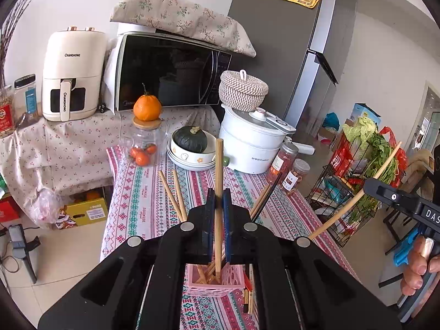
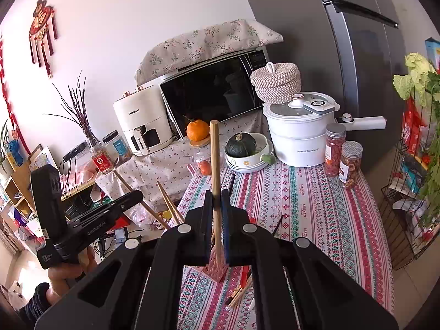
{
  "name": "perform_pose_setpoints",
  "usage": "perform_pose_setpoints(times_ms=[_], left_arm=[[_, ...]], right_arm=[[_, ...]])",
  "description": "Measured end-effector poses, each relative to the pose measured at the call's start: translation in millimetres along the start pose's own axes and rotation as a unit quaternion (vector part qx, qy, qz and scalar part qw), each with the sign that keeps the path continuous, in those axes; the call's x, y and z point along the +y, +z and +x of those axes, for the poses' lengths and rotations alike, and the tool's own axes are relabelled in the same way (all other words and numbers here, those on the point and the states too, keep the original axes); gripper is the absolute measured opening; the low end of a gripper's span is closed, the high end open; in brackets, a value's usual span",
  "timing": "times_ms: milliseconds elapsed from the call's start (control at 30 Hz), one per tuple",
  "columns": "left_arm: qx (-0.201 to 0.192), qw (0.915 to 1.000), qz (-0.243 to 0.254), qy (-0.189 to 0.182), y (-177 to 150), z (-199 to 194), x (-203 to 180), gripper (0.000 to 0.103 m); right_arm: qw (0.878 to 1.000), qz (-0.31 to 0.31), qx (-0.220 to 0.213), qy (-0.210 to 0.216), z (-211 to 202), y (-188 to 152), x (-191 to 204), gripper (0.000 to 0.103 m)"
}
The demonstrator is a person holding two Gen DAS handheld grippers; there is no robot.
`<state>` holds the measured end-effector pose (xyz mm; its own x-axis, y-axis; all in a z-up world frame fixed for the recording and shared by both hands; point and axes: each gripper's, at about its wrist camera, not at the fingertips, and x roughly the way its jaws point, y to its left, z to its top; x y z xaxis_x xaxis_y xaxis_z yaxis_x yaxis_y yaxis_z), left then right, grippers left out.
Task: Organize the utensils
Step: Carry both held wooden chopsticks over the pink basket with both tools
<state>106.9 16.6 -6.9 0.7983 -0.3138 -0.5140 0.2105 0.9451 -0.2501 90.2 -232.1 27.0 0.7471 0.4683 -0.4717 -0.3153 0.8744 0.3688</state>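
Chopsticks: one pinched upright in each hand-held gripper, left and right, two held.

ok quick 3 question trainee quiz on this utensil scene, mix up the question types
1. True or false: each gripper is shut on a wooden chopstick.
2. Where do the sorted chopsticks stand? A) pink basket B) white bowl C) glass jar
3. What sits on the glass jar's wooden lid?

Key
1. True: the left gripper clamps one wooden chopstick, the right gripper another.
2. A, the pink basket.
3. An orange on the glass jar.
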Motion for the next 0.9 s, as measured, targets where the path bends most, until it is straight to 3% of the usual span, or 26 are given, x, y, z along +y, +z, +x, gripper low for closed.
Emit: perform_pose_setpoints(times_ms=[200,333,500,567,667,733,900], left_arm=[[0.041,0.9992,0.0,0.006,-9.8,28.0,3.5,0.005],[0.043,0.999,0.005,0.009,-13.4,34.9,3.0,0.007],[0.036,0.9992,0.001,0.016,-11.9,25.6,5.7,0.039],[0.039,0.9989,-0.004,0.024,-13.6,20.7,9.4,0.062],[0.04,0.9979,-0.007,0.05,-18.6,12.8,15.4,0.087],[0.043,0.9965,-0.006,0.071,-23.1,8.4,19.1,0.096],[0.062,0.9937,-0.001,0.094,-35.5,3.6,27.9,0.096]], right_arm=[[1.0,0.0,-0.005,0.008,0.8,1.0,4.0,0.006],[1.0,-0.003,-0.006,0.016,3.4,0.8,7.0,0.006],[1.0,-0.007,-0.007,0.025,9.5,0.3,12.7,0.006],[1.0,-0.008,-0.007,0.027,13.1,0.3,14.1,0.006],[0.999,-0.009,-0.005,0.03,20.3,-1.0,16.7,0.006],[0.999,-0.012,-0.001,0.031,27.1,-2.7,18.1,0.006],[0.999,-0.008,0.02,0.029,49.8,-9.5,20.7,0.006]])
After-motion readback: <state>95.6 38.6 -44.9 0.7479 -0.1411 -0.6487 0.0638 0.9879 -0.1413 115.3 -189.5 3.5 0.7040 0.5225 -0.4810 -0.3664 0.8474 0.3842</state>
